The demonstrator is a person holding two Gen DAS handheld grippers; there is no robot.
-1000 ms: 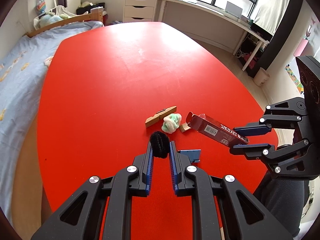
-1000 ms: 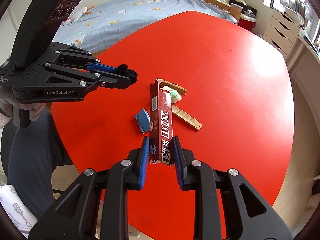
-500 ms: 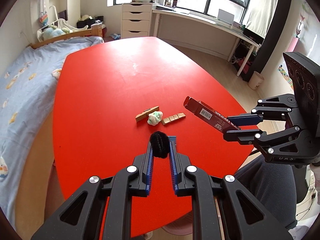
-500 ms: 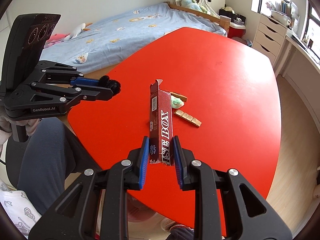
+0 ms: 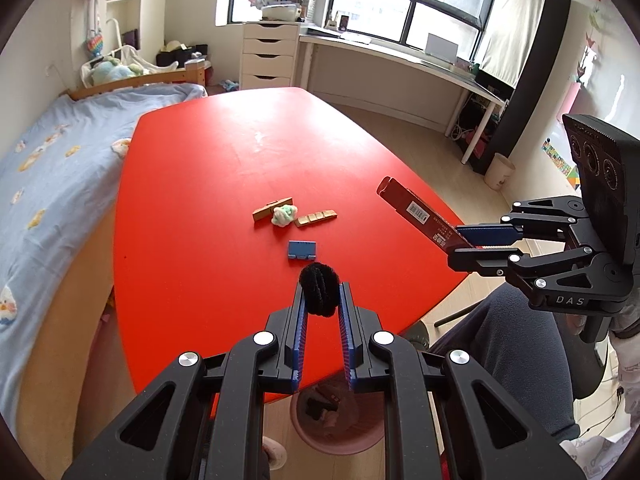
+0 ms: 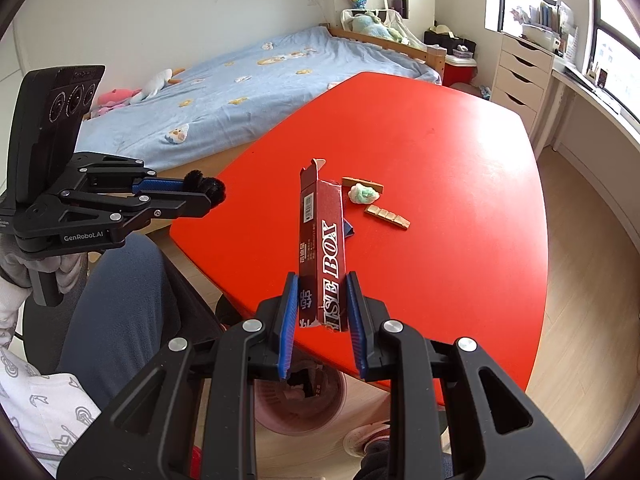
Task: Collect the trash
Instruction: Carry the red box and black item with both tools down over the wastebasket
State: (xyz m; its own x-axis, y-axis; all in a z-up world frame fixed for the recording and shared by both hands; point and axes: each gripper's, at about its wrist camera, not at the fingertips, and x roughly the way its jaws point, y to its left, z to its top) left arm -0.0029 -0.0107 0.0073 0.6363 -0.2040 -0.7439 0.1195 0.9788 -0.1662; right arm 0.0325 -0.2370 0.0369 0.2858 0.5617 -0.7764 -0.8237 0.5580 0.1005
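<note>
- My left gripper (image 5: 321, 292) was clamped narrowly on a black fuzzy pom-pom-like ball (image 5: 319, 289), at lower centre of the left wrist view.
- My right gripper (image 6: 321, 294) was pinching the near end of a long dark-red cardboard box (image 6: 322, 236), whose torn-open far end pointed toward the upper middle of the right wrist view.
- Both loads hung above the near edge of the red oval table (image 5: 224, 184), clear of its top.
- A pink round waste bin (image 5: 332, 420) sat on the floor at the bottom of both views, partly hidden behind my fingers, with some scraps inside.
- I judged the step to be the carry to the bin: 2 pieces lifted, neither dropped yet.
- The next move called for bringing each gripper over the bin's mouth, then opening; the long box needed tipping end-down to fit.
- 4 pieces lay on the table: a tan wooden strip (image 5: 272, 208), a green-white crumpled wad (image 5: 284, 214), a tan segmented bar (image 5: 316, 218), and a small blue plastic piece (image 5: 302, 249).
</note>
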